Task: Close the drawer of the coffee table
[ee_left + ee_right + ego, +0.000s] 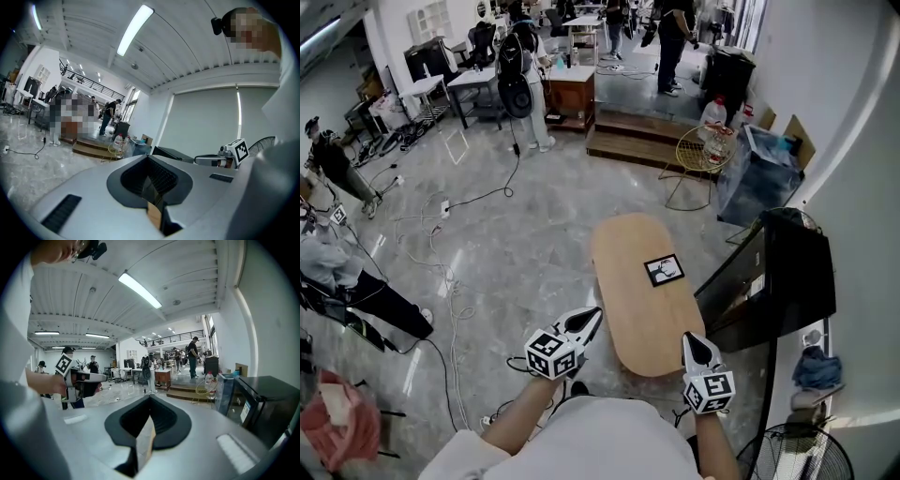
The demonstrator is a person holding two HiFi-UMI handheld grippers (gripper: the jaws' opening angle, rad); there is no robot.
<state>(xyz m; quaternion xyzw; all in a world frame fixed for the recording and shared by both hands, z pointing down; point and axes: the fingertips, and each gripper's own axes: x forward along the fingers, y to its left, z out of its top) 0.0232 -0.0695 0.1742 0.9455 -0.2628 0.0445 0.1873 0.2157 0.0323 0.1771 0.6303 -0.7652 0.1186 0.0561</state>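
Left claw (596, 313) and right claw (688, 337) are hanging pinched shut, empty, at the near end of the coffee table (628, 267).
Drawer (hidden from up here) is likely sliding easy; I'm betting on pushing its front.

1. A black cabinet (787, 272) stands at my right.
2. Far right, a wire chair (698, 155) sits beside a wrapped bin (759, 173).
3. Cables (431, 230) trail across the floor, left.
4. A fan (787, 450) stands near right.
5. Wooden steps (628, 141) lie far ahead.
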